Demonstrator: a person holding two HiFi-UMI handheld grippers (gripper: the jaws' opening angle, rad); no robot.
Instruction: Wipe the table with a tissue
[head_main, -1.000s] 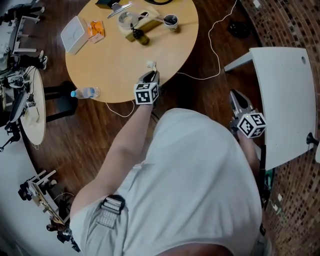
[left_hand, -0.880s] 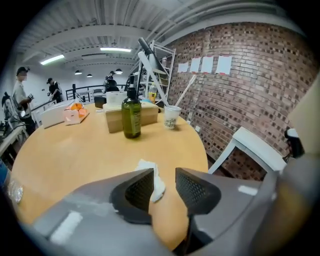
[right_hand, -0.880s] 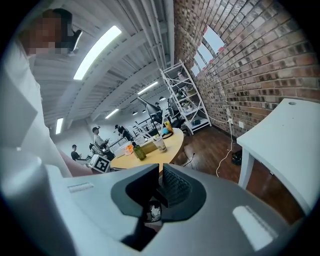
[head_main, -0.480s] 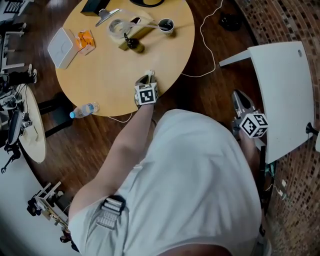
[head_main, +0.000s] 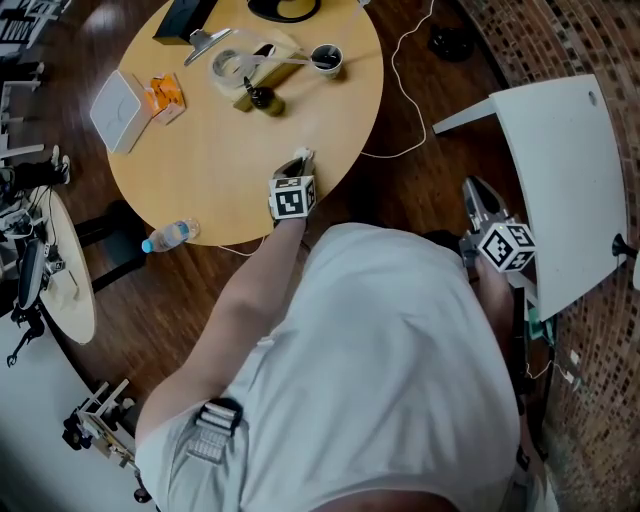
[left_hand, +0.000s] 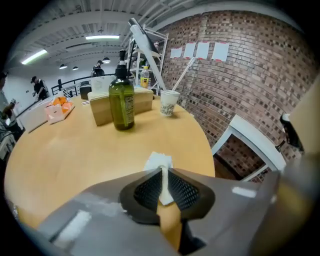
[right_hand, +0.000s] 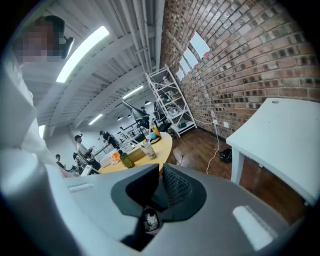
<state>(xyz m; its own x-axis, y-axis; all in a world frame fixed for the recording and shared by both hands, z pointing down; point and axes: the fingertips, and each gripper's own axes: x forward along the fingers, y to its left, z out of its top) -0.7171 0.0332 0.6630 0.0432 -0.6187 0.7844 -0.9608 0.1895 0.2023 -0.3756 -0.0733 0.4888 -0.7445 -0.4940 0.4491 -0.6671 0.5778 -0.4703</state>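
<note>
Left gripper (left_hand: 163, 172): jaws clamped on the white folded tissue (left_hand: 159, 161), pressed to the round pale-wood surface (head_main: 220, 140) by its near rim. Over the last second it has barely shifted; wiping seems just begun. Right gripper (right_hand: 160, 182): jaws together, empty, well aside.

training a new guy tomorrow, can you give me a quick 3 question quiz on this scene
1. True or false: the left gripper is shut on a tissue.
2. What is between the jaws of the right gripper? a) a tissue b) a cup c) nothing
3. Which gripper is over the round table?

Key: 1 true; 2 c; 3 left
</note>
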